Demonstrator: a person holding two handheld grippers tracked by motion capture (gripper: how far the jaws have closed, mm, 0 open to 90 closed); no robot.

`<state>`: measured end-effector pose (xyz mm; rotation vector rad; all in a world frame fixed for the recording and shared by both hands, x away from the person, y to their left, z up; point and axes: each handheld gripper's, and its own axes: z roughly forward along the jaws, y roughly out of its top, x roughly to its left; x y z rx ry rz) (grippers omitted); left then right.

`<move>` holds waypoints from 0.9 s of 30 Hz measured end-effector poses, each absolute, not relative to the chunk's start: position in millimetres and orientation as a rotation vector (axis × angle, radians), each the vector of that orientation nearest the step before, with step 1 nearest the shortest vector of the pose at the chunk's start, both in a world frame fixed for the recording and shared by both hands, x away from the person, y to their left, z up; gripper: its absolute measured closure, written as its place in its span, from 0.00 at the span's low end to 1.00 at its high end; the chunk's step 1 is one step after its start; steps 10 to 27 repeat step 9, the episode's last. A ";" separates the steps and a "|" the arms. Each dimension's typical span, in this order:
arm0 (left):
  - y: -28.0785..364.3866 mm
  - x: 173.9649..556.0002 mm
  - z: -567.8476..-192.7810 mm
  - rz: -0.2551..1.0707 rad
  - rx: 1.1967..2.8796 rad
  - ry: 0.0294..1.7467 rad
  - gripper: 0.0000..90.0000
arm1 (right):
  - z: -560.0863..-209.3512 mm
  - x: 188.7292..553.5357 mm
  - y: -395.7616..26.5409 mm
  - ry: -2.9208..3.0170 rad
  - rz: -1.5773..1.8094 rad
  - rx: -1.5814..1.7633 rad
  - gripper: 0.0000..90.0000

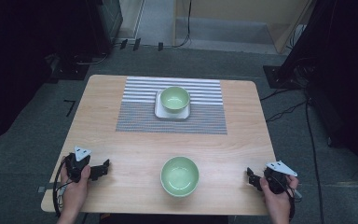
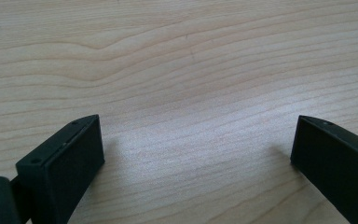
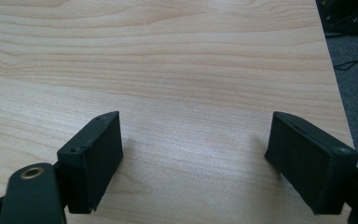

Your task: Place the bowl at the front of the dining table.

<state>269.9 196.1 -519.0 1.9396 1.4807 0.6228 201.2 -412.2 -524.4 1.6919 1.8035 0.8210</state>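
Both tools, left tool point(image 1: 103, 168) and right tool point(image 1: 251, 176), gape apart near table point(image 1: 135, 154) edges, flanking the bowl point(image 1: 180, 175).

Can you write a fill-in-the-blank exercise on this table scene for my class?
1. The far bowl stands on a square white ____.
2. That tray lies on a ____ placemat.
3. The near bowl stands directly on the bare wooden ____.
4. The jaws of the left hand-held gripper and of the right hand-held gripper are ____, with nothing between them.

Missing words: tray; striped; table; open

Left gripper point(image 1: 103, 168) low, jaws wide apart, right gripper point(image 1: 250, 176) apparently likewise, both empty.
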 end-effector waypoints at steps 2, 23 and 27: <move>196.1 269.9 -519.0 0.623 1.940 1.481 0.03 | -524.6 201.5 -412.3 1.805 0.819 1.694 0.17; 195.1 271.0 -519.0 0.622 1.941 1.479 0.03 | -524.8 202.3 -412.6 1.802 0.810 1.704 0.13; 195.1 271.0 -519.0 0.622 1.941 1.479 0.03 | -524.8 202.3 -412.6 1.802 0.810 1.704 0.13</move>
